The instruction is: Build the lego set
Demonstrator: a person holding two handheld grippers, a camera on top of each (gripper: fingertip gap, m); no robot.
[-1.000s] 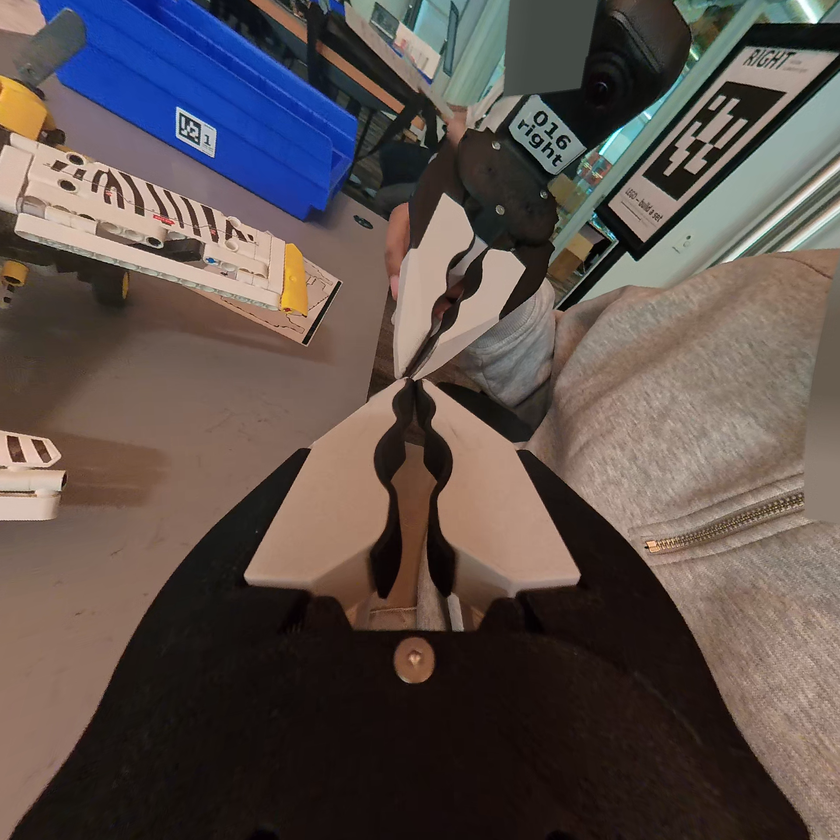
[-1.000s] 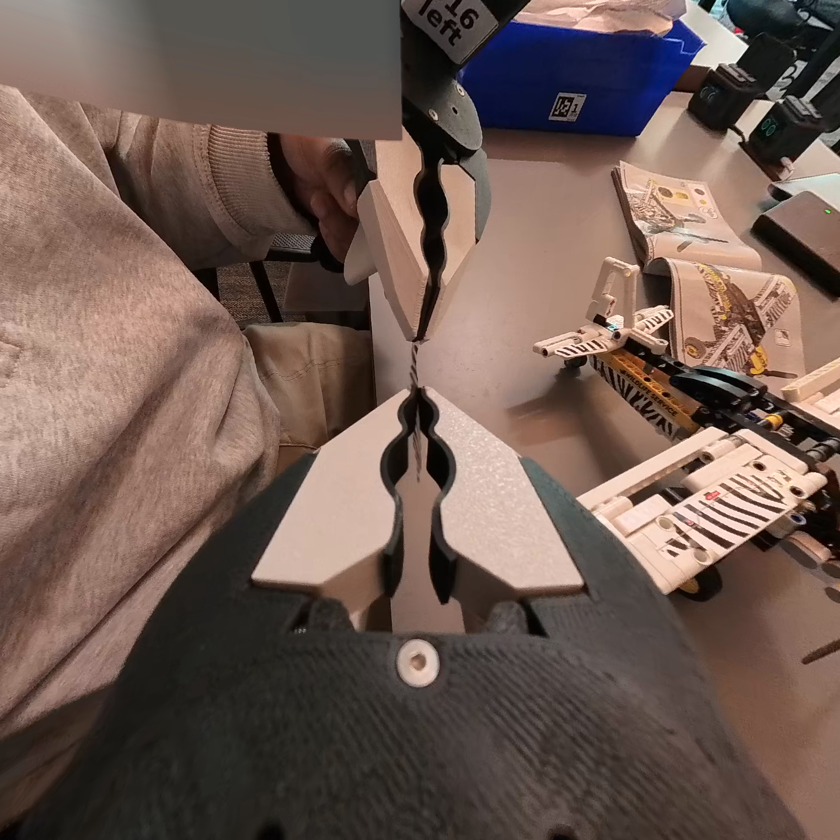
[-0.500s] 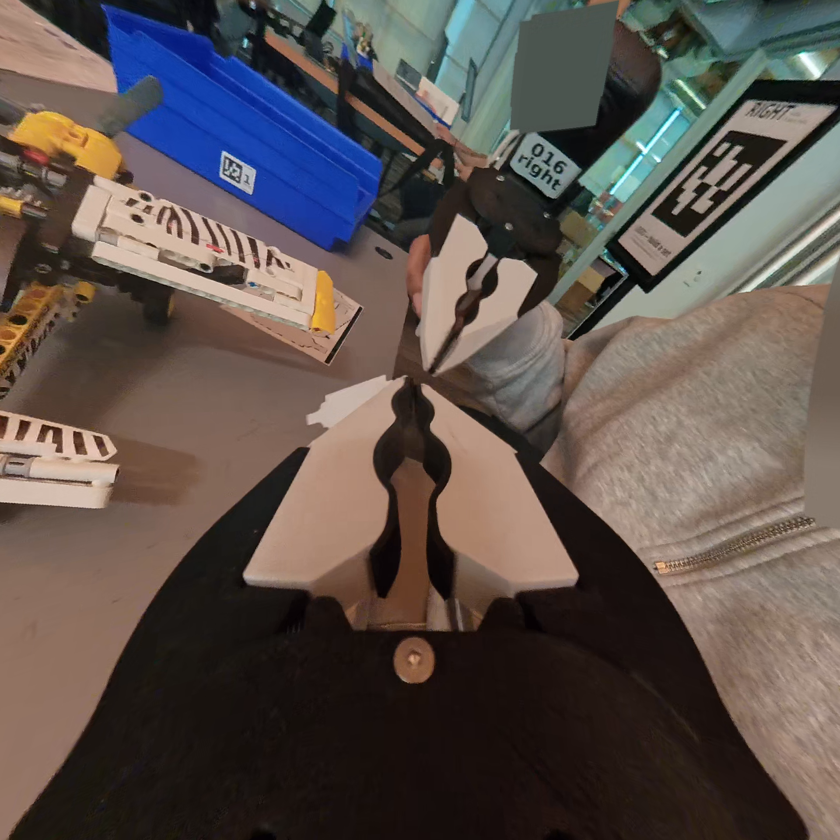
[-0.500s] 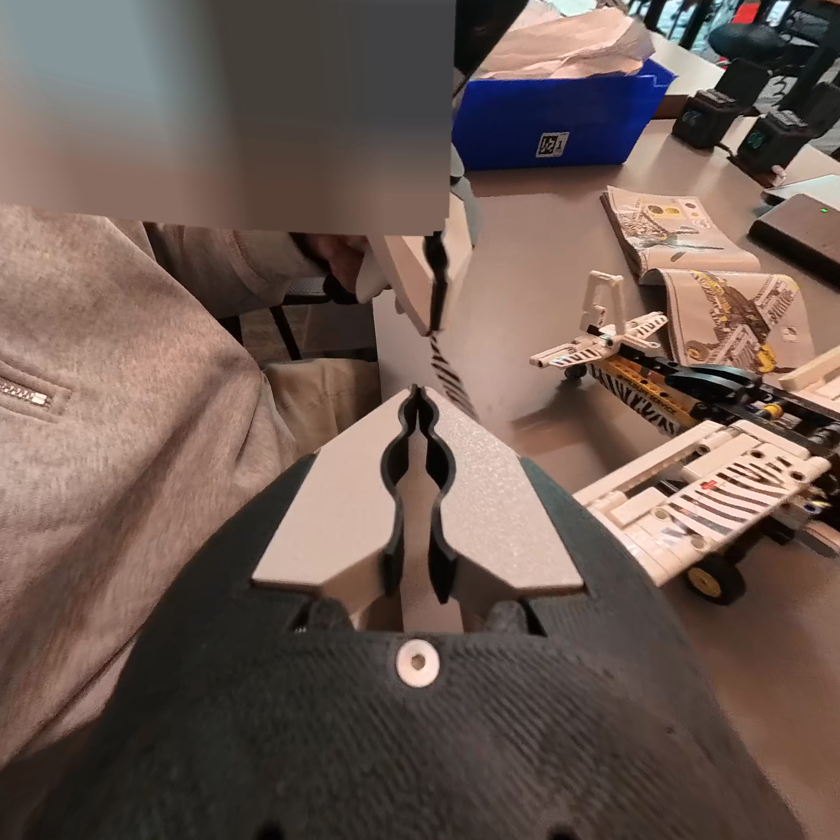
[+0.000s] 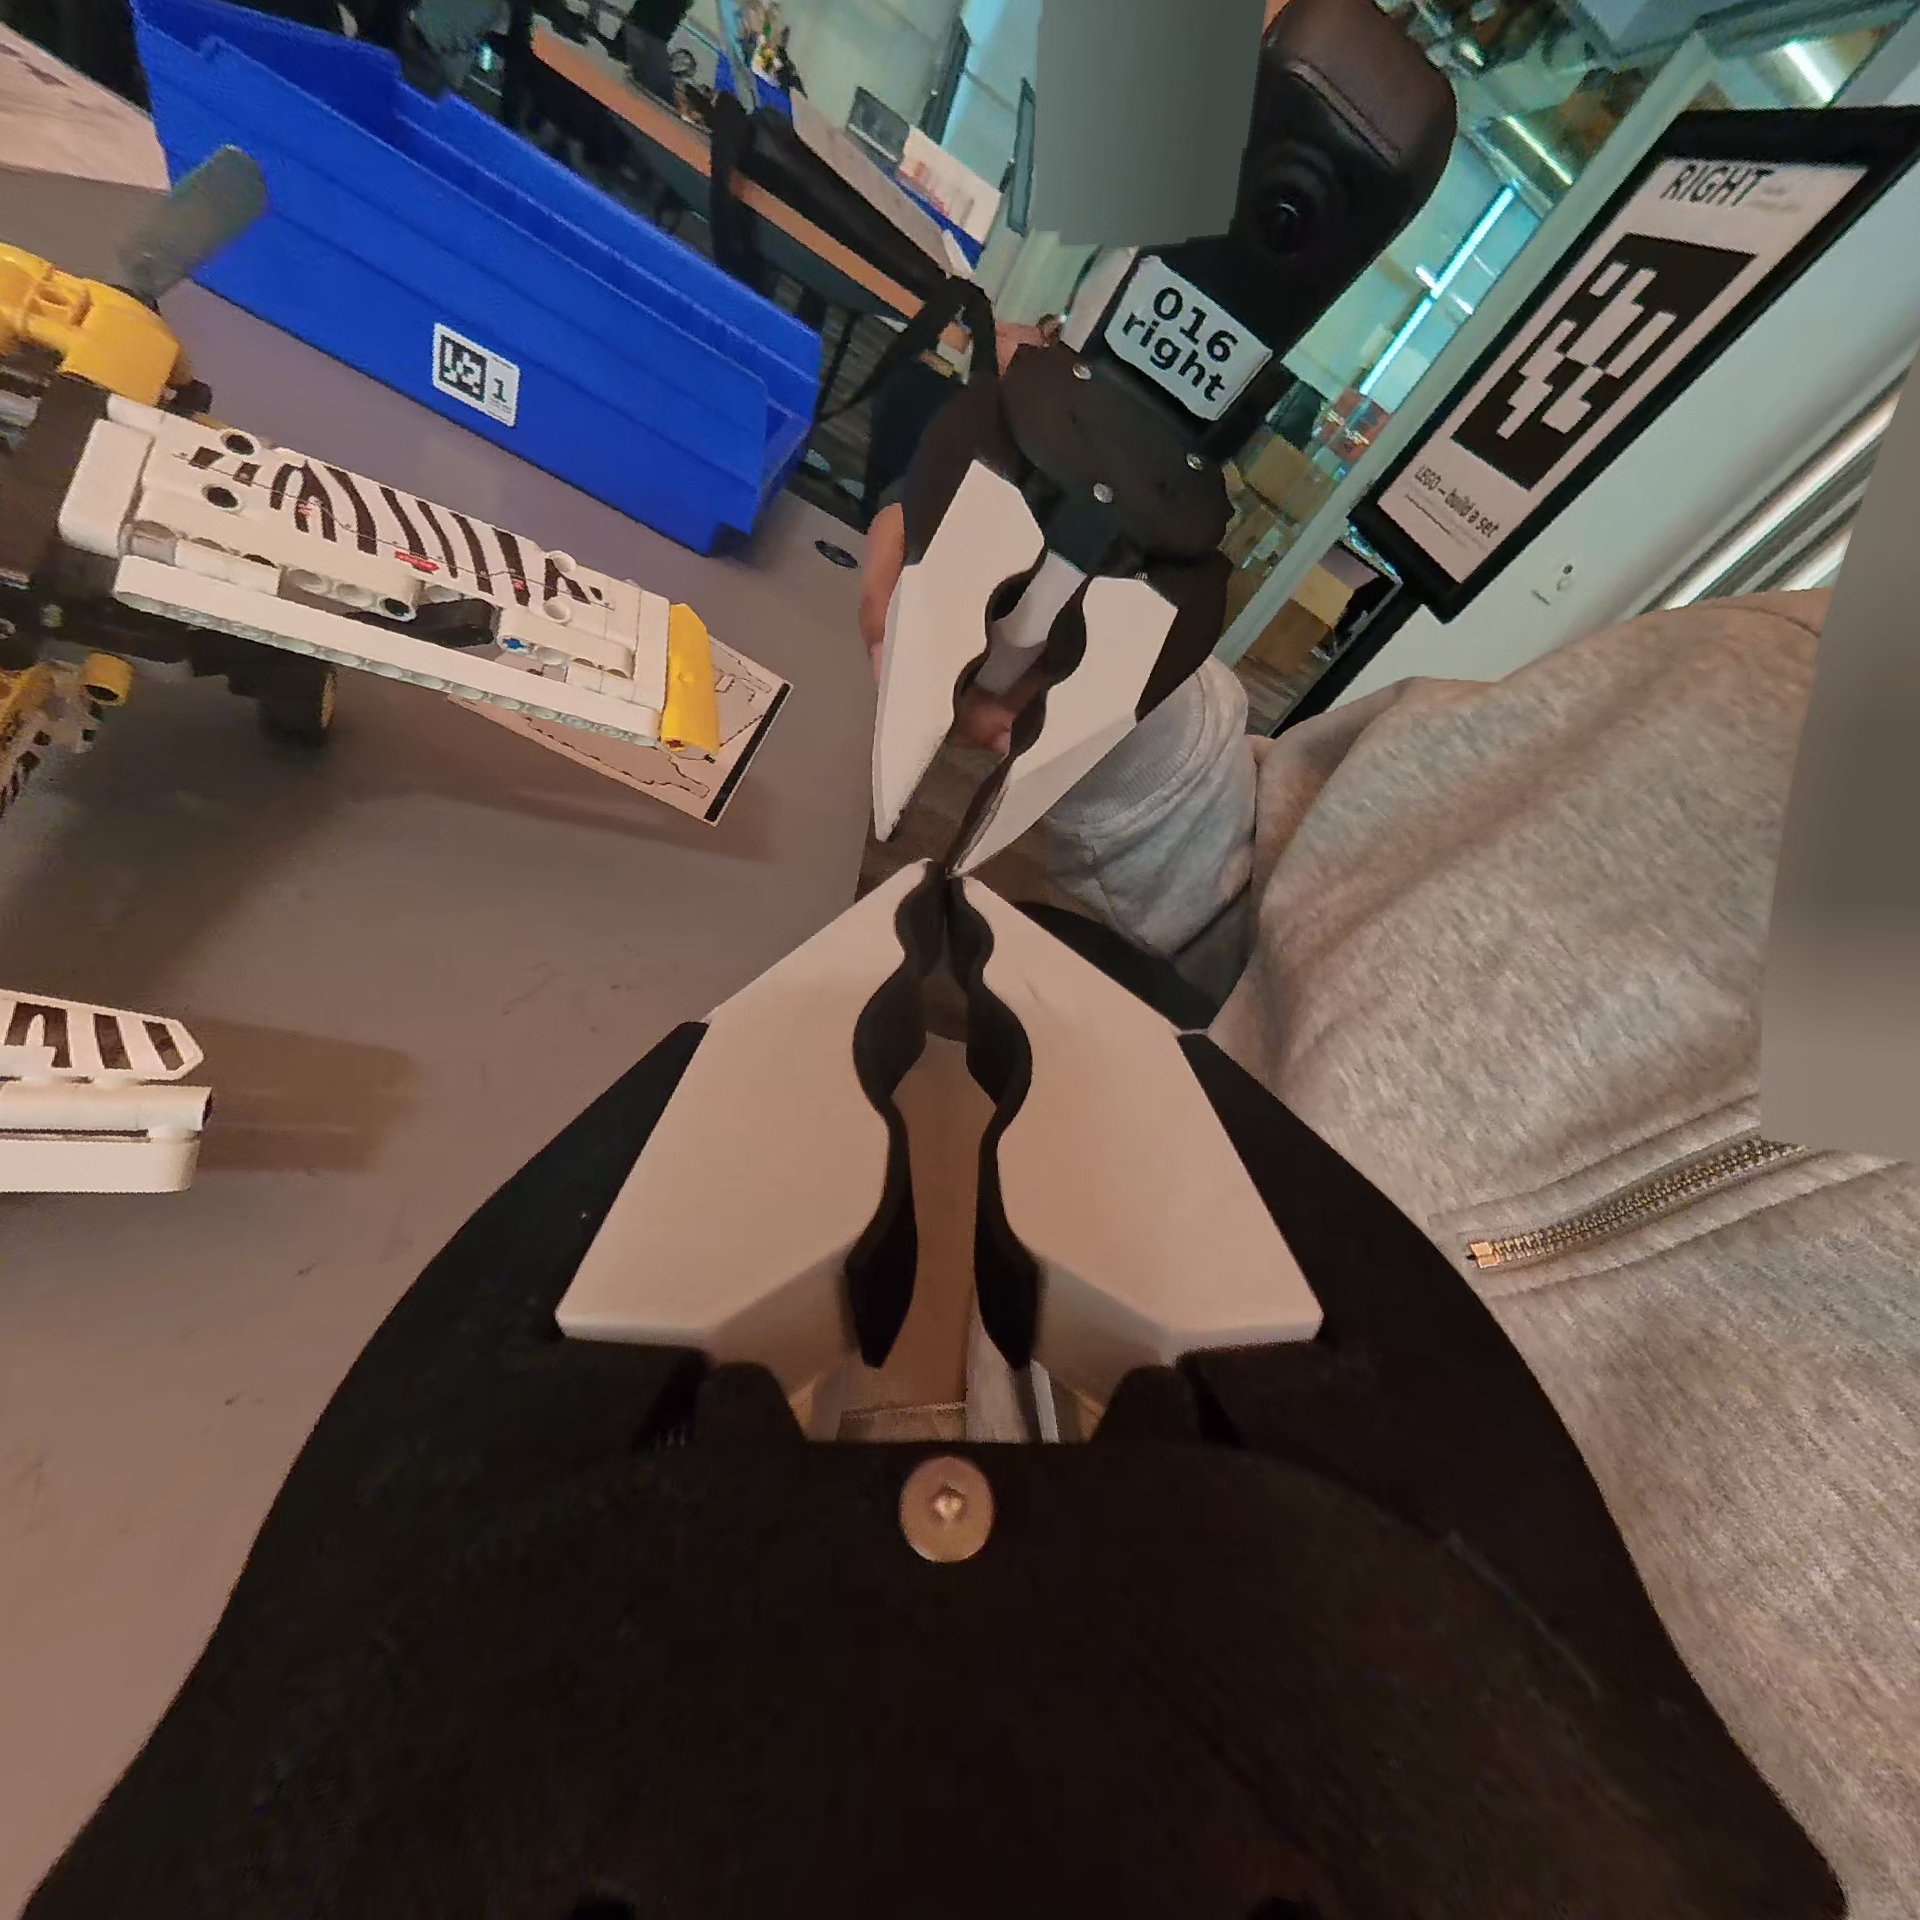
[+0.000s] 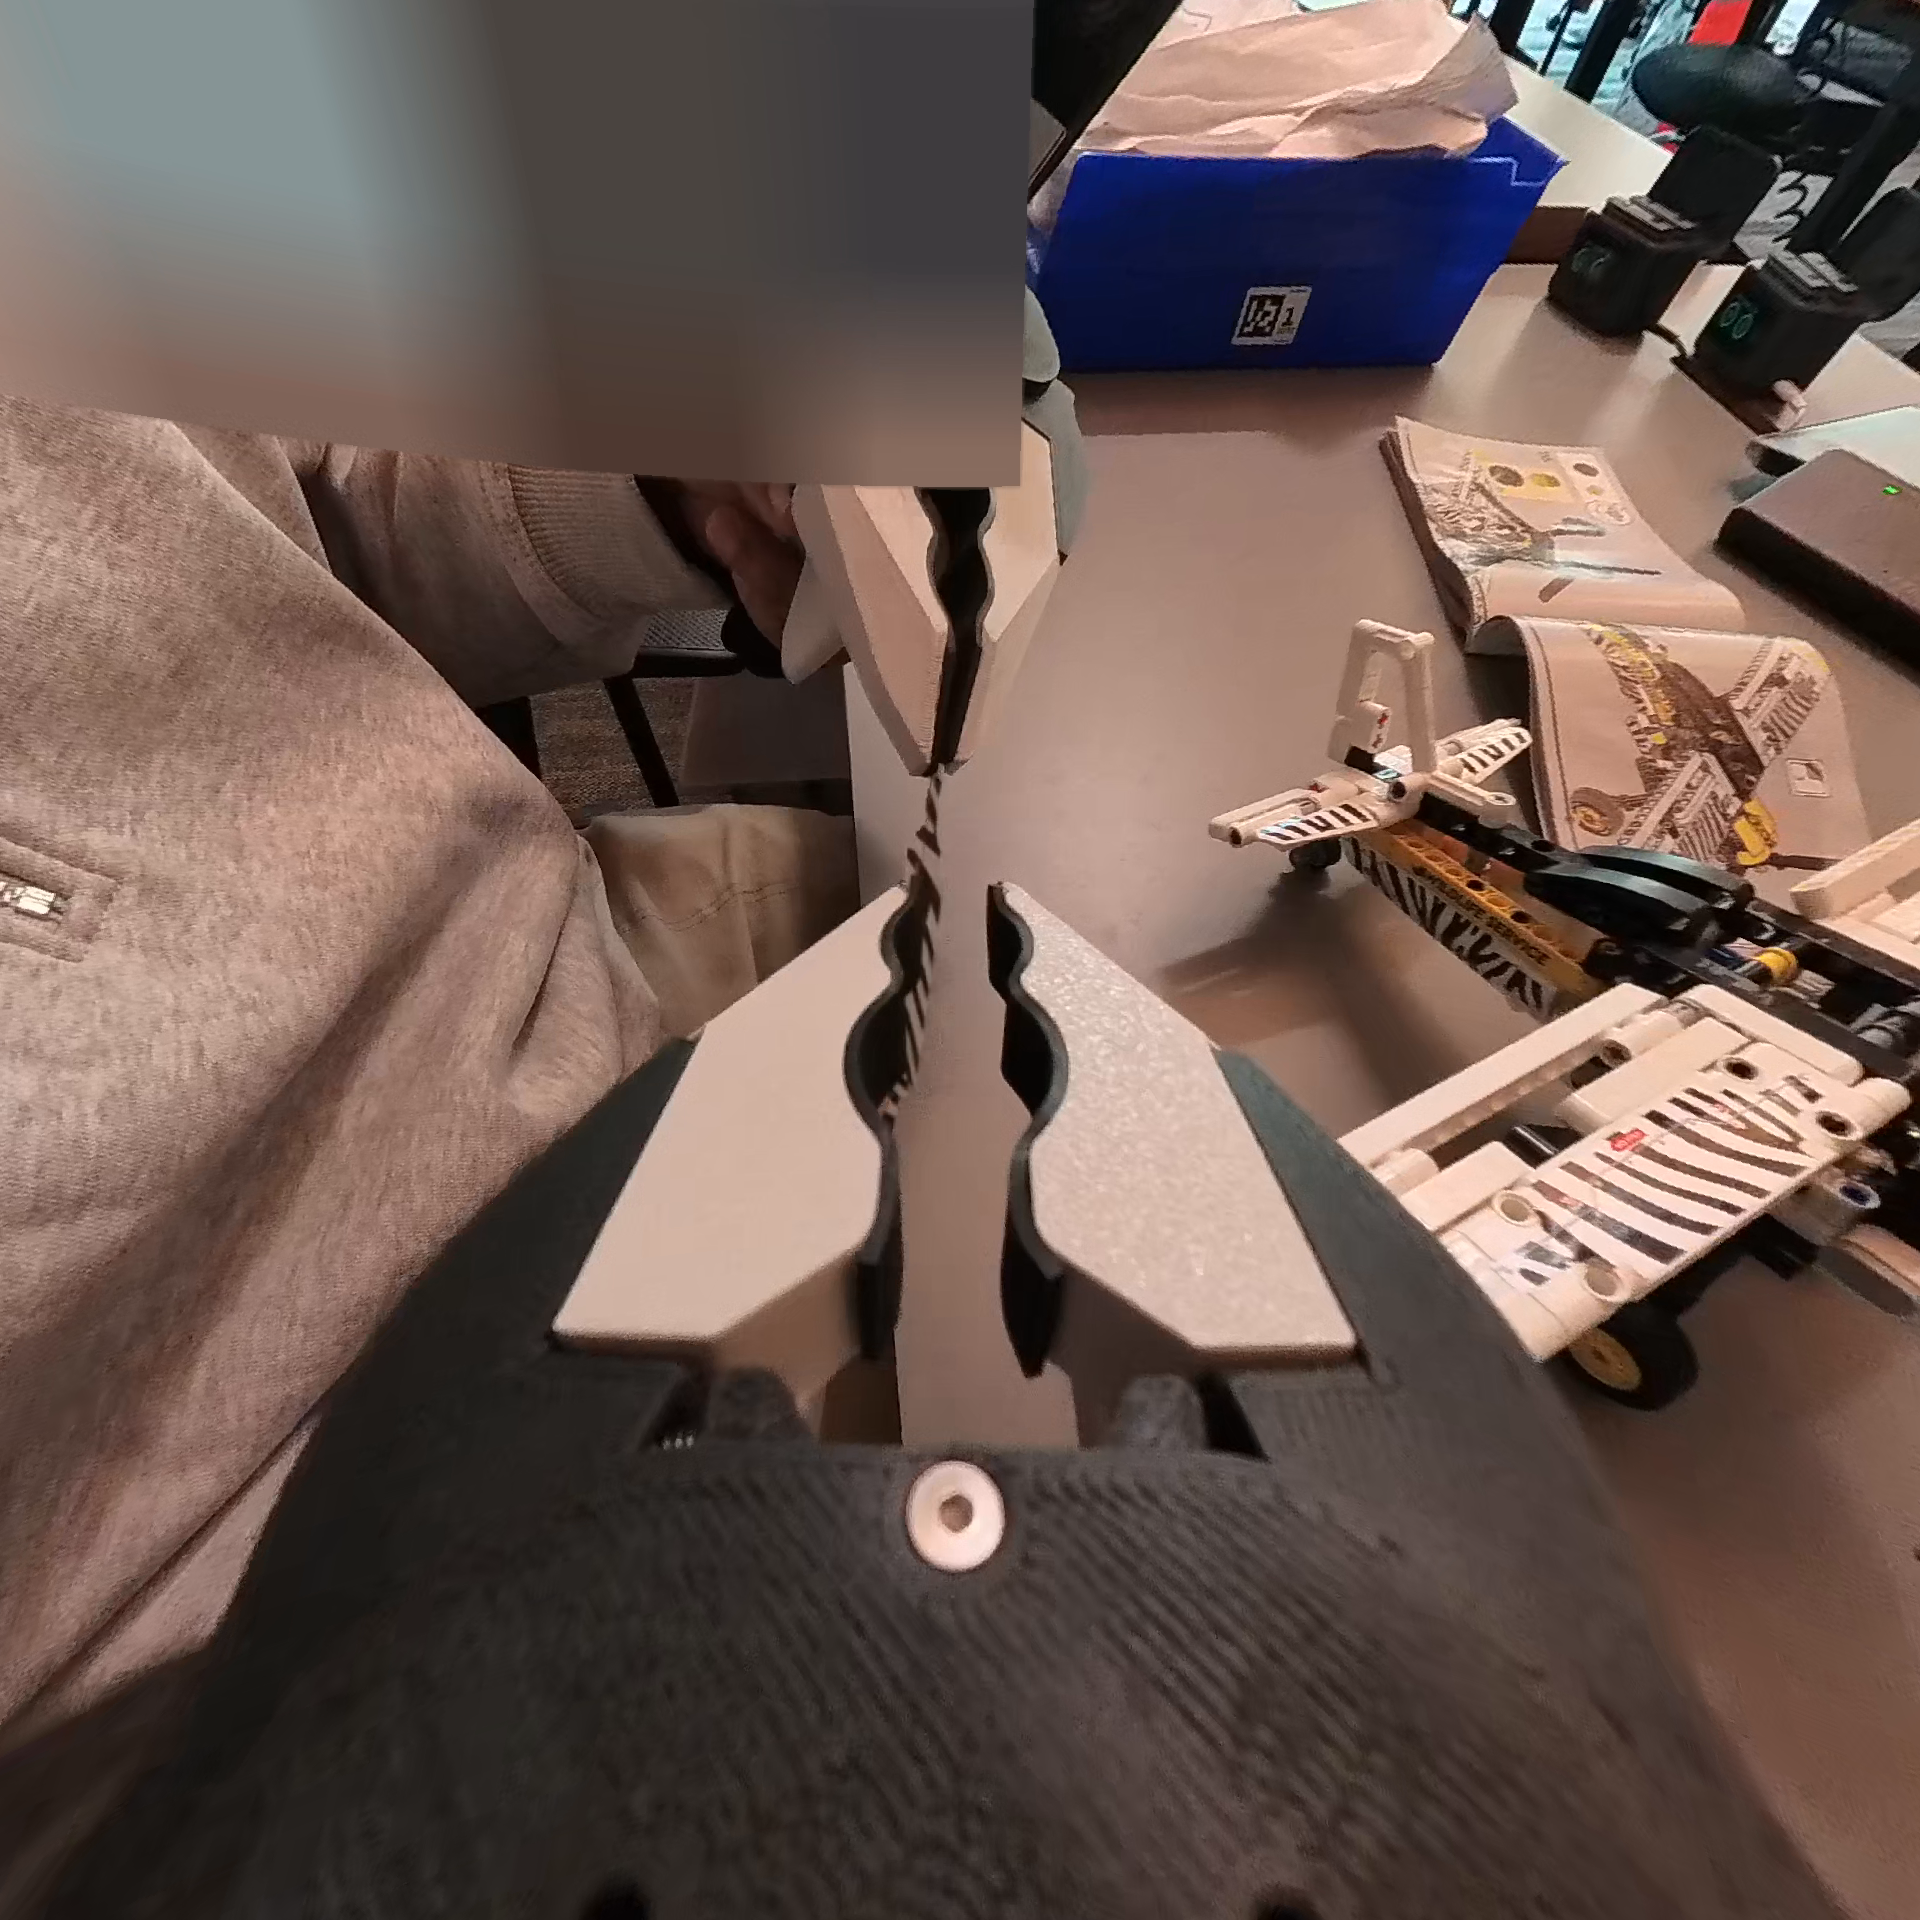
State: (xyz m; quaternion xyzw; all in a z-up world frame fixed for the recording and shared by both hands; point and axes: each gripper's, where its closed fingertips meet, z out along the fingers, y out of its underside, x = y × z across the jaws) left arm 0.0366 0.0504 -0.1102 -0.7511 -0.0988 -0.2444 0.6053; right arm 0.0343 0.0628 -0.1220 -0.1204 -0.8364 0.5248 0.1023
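You have a thin zebra-striped sticker strip [image 6: 923, 935] pinched by its top end in your left gripper [image 6: 943, 764], whose fingertips are pressed together on it above the counter [image 6: 1195, 644] edge. The strip hangs down edge-on between the fingers of your right gripper [image 6: 951, 896], which stand parted with a clear gap; the strip lies against the left finger's black pad [image 6: 883, 1029]. From the left wrist camera your left gripper [image 5: 943, 881] looks closed tip to tip, facing the right gripper [image 5: 971, 831]; the strip itself is barely visible there. To one side on the counter sits the white striped lego model [image 6: 1621, 1153] on its wheels, with the open instruction booklet [image 6: 1621, 665] behind it and a blue bin [image 6: 1268, 260] farther back
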